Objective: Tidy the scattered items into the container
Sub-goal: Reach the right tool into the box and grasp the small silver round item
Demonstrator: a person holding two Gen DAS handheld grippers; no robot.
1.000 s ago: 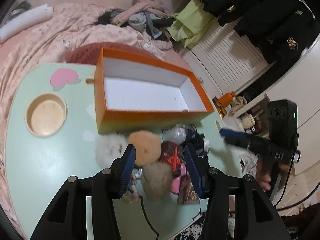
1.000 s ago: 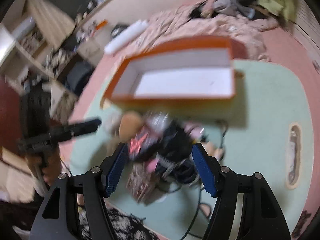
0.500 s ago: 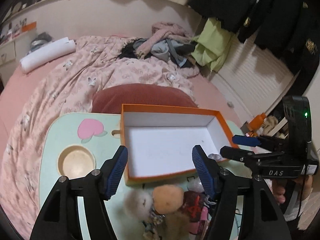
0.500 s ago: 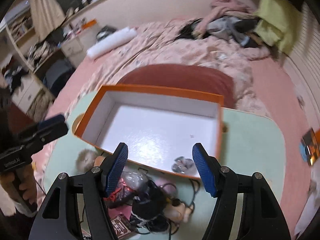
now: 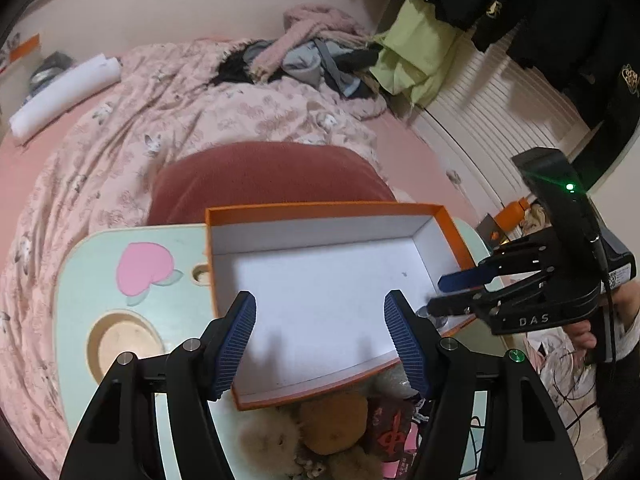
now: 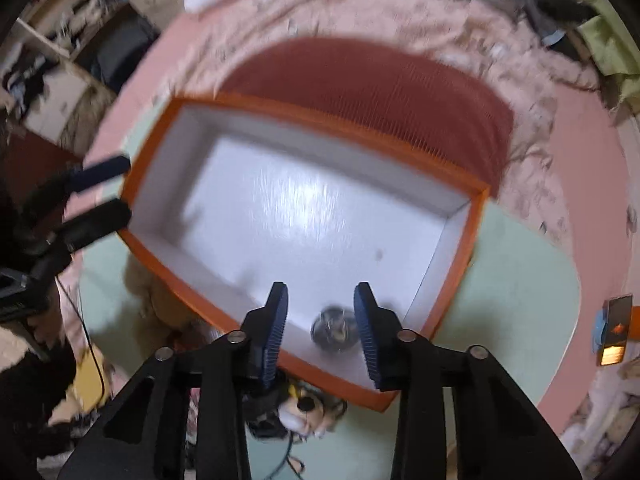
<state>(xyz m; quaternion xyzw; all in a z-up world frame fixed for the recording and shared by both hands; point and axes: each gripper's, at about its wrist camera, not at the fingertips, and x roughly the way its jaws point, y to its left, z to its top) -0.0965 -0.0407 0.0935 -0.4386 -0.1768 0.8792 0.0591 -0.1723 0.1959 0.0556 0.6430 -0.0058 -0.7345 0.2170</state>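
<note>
An orange box with a white inside [image 5: 450,232] [image 6: 160,128] stands on the pale green table [image 5: 80,280]. My right gripper [image 6: 320,316] hangs over the box's near right corner, jaws narrowed but apart, and a small clear, shiny item [image 6: 334,330] lies on the box floor between its fingertips; whether they touch it I cannot tell. The right gripper also shows in the left wrist view [image 5: 448,292]. My left gripper [image 5: 320,332] is open and empty above the box's near side. Fluffy pompoms [image 5: 332,424] and other small items lie in a heap in front of the box.
A round wooden recess [image 5: 124,346] and a pink peach figure [image 5: 144,268] mark the table's left part. A dark red cushion [image 5: 264,176] and a pink bed [image 5: 160,112] with clothes lie behind. Cables [image 6: 288,456] trail at the table's front edge.
Both grippers have risen from the heap and moved forward over the box. The right gripper's jaws have narrowed, and the shiny item now lies between them in the box.
</note>
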